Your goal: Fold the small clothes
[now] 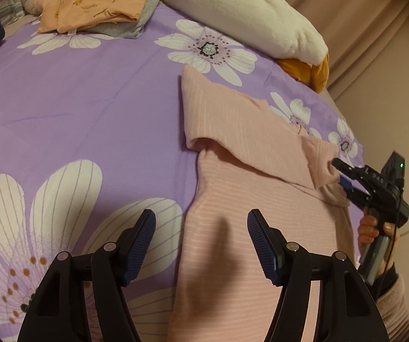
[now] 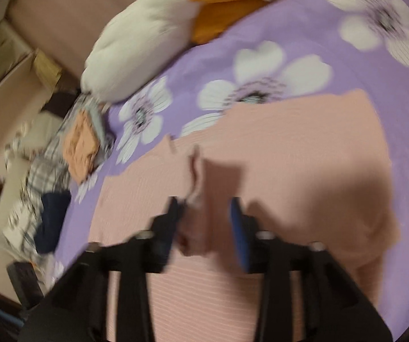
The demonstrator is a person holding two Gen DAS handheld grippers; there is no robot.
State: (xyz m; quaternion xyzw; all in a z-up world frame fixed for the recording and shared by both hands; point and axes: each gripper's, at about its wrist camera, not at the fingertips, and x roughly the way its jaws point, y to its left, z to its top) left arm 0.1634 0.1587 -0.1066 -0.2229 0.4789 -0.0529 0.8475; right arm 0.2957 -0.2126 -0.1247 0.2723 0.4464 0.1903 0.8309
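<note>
A pink ribbed garment [image 1: 250,199] lies on the purple flowered bedspread [image 1: 90,108], with one sleeve folded across its top. My left gripper [image 1: 201,245] is open and empty, hovering over the garment's left edge. My right gripper [image 1: 340,176] shows at the right of the left wrist view, its tips at the sleeve cuff [image 1: 321,165]. In the blurred right wrist view the right gripper [image 2: 206,228] is open with the garment [image 2: 275,156] and a bunched bit of pink cloth between its fingers.
A stack of folded clothes, orange on grey [image 1: 99,2], sits at the far left of the bed. A white and orange plush pillow [image 1: 241,8] lies at the back. Checked bedding and dark cloth [image 2: 44,188] lie beside the bed.
</note>
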